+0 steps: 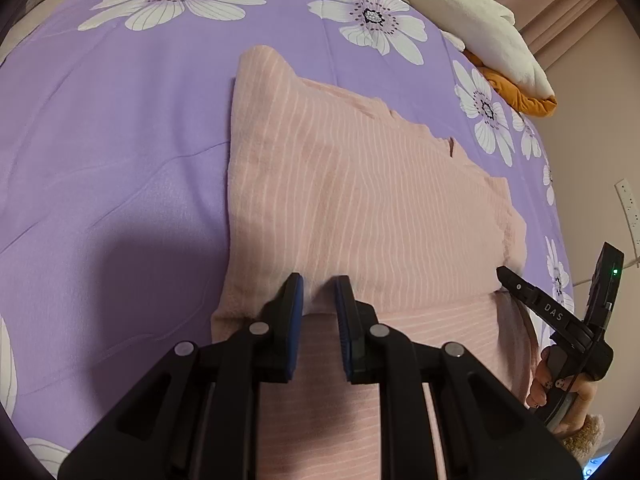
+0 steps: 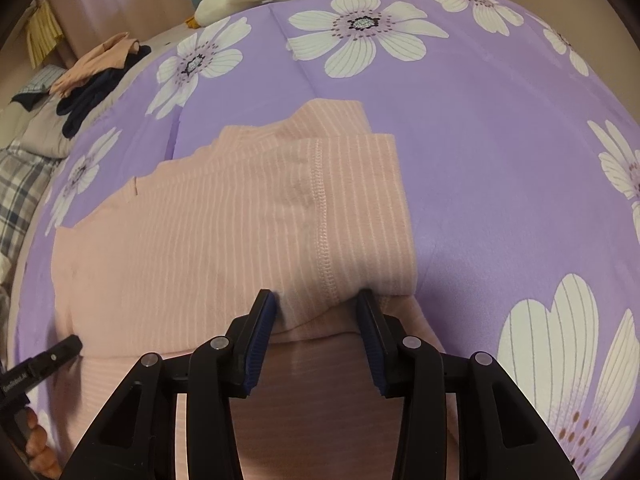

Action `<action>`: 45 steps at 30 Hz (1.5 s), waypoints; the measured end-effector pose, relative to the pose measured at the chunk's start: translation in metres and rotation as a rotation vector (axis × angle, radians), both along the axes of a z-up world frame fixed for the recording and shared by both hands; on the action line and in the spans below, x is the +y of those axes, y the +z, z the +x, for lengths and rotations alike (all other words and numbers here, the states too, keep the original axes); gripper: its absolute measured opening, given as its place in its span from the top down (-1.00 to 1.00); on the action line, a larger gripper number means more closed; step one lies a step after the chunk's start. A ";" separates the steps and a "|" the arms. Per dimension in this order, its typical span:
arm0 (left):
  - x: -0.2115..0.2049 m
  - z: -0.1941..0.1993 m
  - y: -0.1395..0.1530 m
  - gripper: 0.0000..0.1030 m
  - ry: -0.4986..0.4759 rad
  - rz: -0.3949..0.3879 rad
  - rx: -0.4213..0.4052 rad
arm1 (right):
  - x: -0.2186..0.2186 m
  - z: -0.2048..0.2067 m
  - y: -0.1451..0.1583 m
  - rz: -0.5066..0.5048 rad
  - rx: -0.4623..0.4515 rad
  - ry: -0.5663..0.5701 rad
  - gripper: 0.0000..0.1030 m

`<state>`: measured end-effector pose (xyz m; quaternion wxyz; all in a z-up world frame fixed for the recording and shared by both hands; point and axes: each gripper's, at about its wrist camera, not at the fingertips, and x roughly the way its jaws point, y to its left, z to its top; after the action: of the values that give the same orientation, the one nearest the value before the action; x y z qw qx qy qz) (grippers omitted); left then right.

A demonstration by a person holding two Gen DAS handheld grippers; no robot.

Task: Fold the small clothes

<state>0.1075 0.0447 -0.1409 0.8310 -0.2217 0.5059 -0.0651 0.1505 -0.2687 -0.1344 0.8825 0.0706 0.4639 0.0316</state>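
- Pink striped garment (image 1: 360,184) is lying on the bed (image 1: 120,140) w/ the purple flowered cover, partly folded already: a top layer is lying doubled over a lower layer, its near fold edge running across just at both grippers.
- Judging progress: roughly mid-fold. At least one fold is sitting in place; far edge is still looking ragged and stepped, so prob. one more fold plus tidying is left.
- Left gripper (image 1: 318,284) is angling steeply down at the near-left part of the fold edge; jaws are standing narrow, w/ a ridge of pink cloth bunching between them. Reading this as pinching the cloth, though contact of the pads isn't fully clear.
- Right gripper (image 2: 316,300) is tilting down at the near-right end, by the stitched seam (image 2: 320,216); jaws are standing mid-wide, straddling a hump of the fold, w/ a gap showing at the pads, so looks like not gripping.
- A hand (image 1: 560,384) is wrapping the right gripper's handle at the near-right edge of the left view.
- Further left, on the bed's edge: a pile of other clothes (image 2: 96,72), dark and peach, apparently still waiting.
- Far end: a white plush blanket (image 1: 480,24) and an orange cloth (image 1: 520,96) are lying beyond the garment, well apart from it.
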 end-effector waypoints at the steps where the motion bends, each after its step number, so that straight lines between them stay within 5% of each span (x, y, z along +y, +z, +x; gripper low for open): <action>1: 0.000 0.000 0.000 0.67 0.001 0.003 0.001 | 0.000 0.000 0.000 -0.005 -0.002 0.000 0.17; 6: -0.005 -0.005 0.007 0.67 0.002 0.043 -0.008 | 0.000 0.000 0.001 0.014 -0.003 0.020 0.00; 11: -0.008 -0.037 0.026 0.04 -0.037 0.018 -0.016 | -0.005 -0.021 0.016 0.063 -0.024 0.051 -0.07; 13: -0.009 -0.056 0.038 -0.30 -0.050 0.069 -0.053 | -0.008 -0.035 0.024 0.078 -0.042 0.077 -0.27; 20: 0.002 -0.115 0.043 -0.50 -0.047 0.075 -0.040 | -0.031 -0.105 0.052 0.112 -0.099 0.107 -0.41; 28: 0.009 -0.163 0.016 -0.46 -0.041 0.006 0.080 | -0.064 -0.169 0.036 0.076 -0.023 0.038 -0.41; 39: -0.019 -0.190 0.005 -0.22 -0.134 0.044 0.073 | -0.102 -0.211 -0.007 0.156 0.144 -0.109 -0.41; 41: -0.024 -0.192 0.003 -0.11 -0.156 0.098 0.058 | -0.101 -0.212 -0.014 0.188 0.168 -0.102 -0.29; 45: -0.025 -0.190 -0.003 0.68 -0.187 0.045 0.071 | -0.093 -0.214 -0.018 0.147 0.182 -0.088 0.11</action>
<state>-0.0822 0.0194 -0.1440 0.8077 -0.1570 0.5547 -0.1233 -0.0638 -0.3613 -0.1525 0.8297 0.1579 0.5350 0.0204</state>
